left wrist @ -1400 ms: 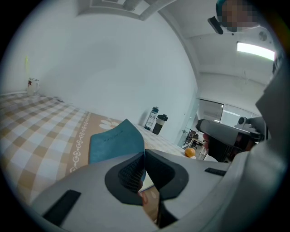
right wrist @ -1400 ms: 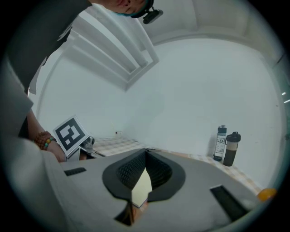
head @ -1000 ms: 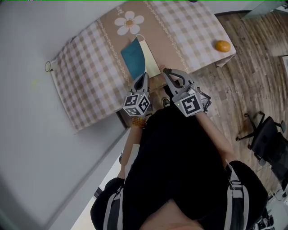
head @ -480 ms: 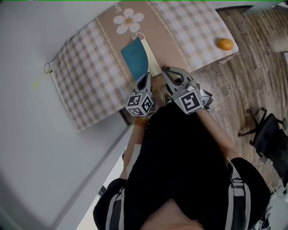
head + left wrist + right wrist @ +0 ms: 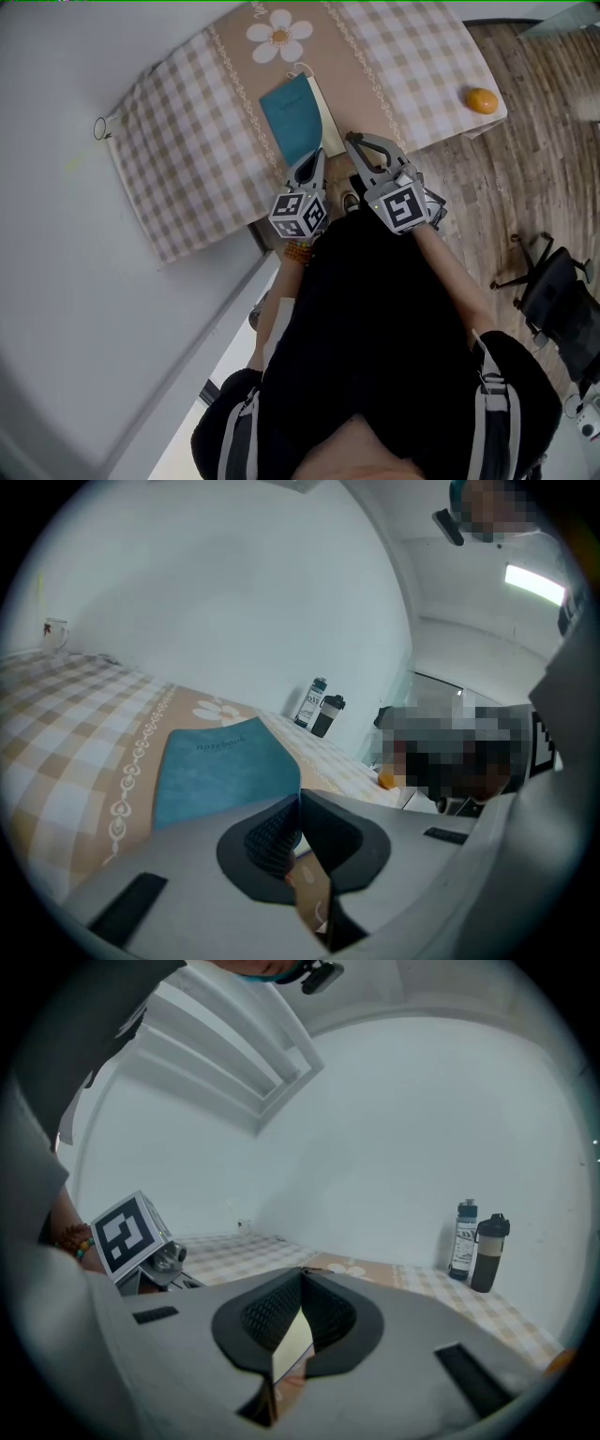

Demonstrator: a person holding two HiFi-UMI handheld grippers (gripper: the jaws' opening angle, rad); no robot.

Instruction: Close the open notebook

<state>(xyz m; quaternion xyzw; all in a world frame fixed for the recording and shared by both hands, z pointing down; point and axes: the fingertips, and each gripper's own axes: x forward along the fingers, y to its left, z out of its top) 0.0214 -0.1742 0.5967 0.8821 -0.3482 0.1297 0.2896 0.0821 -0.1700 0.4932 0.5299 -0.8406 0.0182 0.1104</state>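
Note:
A teal notebook (image 5: 292, 116) lies on the checked tablecloth (image 5: 187, 141), cover up, with a strip of cream page (image 5: 330, 131) showing along its right side. In the left gripper view the teal cover (image 5: 220, 766) fills the space just past the jaws. My left gripper (image 5: 319, 157) is at the notebook's near edge, its tips together and nothing visible between them (image 5: 300, 799). My right gripper (image 5: 350, 141) is beside the cream page at the table's near edge, also shut and empty (image 5: 302, 1274).
An orange (image 5: 482, 99) sits at the table's right corner. Two bottles (image 5: 478, 1237) stand at the far side, and a small glass (image 5: 99, 128) is at the left corner. A black office chair (image 5: 553, 291) stands on the wood floor to the right.
The head view has shifted, so the table sits a little further right. Both grippers stay by the notebook's near edge with jaws as before; the notebook looks the same.

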